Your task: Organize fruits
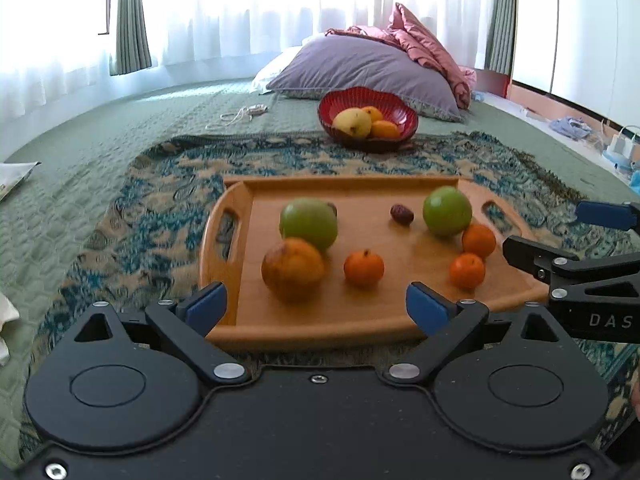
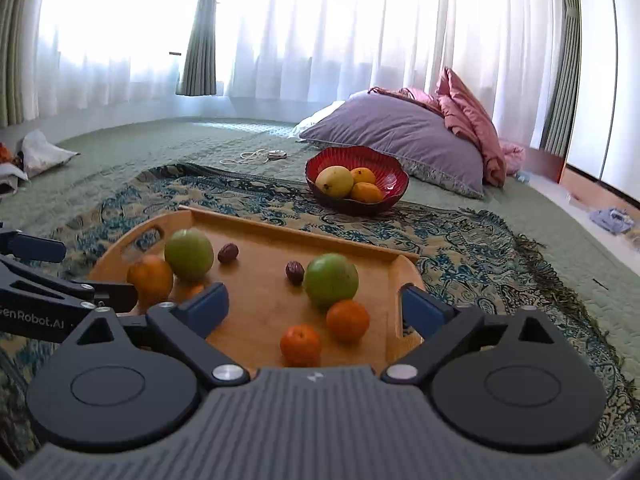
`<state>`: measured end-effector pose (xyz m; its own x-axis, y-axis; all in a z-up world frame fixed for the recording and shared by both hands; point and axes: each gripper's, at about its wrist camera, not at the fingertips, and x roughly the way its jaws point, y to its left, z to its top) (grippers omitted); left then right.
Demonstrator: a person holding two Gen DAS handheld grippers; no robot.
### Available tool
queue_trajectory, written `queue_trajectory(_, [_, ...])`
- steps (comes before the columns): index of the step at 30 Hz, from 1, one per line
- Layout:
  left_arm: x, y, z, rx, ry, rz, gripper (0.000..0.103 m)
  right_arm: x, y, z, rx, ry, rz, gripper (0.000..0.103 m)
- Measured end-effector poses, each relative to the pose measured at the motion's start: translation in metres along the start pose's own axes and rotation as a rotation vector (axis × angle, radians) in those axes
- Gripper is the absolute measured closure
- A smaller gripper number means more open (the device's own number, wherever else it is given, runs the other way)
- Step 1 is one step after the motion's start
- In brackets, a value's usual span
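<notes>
A wooden tray [image 1: 360, 324] [image 2: 256, 304] lies on a patterned rug. On it are two green apples [image 1: 309, 222] [image 2: 330, 279], a large orange-brown fruit [image 1: 293, 268], three small oranges [image 1: 363, 267] [image 2: 347, 320] and two dark dates [image 1: 401, 213] [image 2: 228, 253]. A red bowl [image 1: 404, 110] [image 2: 390, 168] behind the tray holds a yellow mango and two oranges. My left gripper [image 1: 318, 308] is open and empty at the tray's near edge. My right gripper [image 2: 316, 306] is open and empty over the tray's right part, just before an orange [image 2: 301, 345].
The rug [image 1: 160, 208] lies on a green quilted bed. A purple pillow [image 1: 360, 68] and pink blanket [image 1: 424, 44] sit behind the bowl. A white cord [image 1: 244, 114] lies on the quilt. Clutter is at the right bed edge [image 1: 616, 144].
</notes>
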<state>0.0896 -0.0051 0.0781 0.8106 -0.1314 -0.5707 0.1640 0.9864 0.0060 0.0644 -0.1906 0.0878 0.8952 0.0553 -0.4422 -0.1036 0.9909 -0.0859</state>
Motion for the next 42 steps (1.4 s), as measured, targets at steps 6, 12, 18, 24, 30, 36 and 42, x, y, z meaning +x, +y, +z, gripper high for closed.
queue_trajectory(6, [0.008, -0.001, -0.025, -0.029, 0.036, 0.004, 0.006, -0.003, 0.004, -0.021, 0.025, 0.005, -0.011, 0.0])
queue_trajectory(12, [0.018, 0.001, -0.043, -0.032, 0.051, 0.022, 0.004, -0.006, 0.007, -0.046, 0.021, -0.007, -0.032, 0.0])
queue_trajectory(18, [0.028, 0.003, -0.054, -0.036, 0.068, 0.031, 0.003, 0.0, 0.008, -0.067, 0.047, 0.024, -0.043, 0.0])
queue_trajectory(24, [0.04, 0.002, -0.061, -0.025, 0.08, 0.055, 0.003, 0.016, 0.004, -0.08, 0.102, 0.064, -0.043, 0.0])
queue_trajectory(30, [0.049, 0.002, -0.065, -0.026, 0.07, 0.058, 0.0, 0.029, 0.002, -0.086, 0.132, 0.11, -0.037, 0.0])
queue_trajectory(36, [0.057, 0.005, -0.065, -0.046, 0.091, 0.038, 0.0, 0.038, -0.002, -0.092, 0.169, 0.142, -0.028, 0.0])
queue_trajectory(42, [0.058, 0.008, -0.066, -0.049, 0.082, 0.035, 0.0, 0.038, 0.001, -0.093, 0.151, 0.141, -0.035, 0.0])
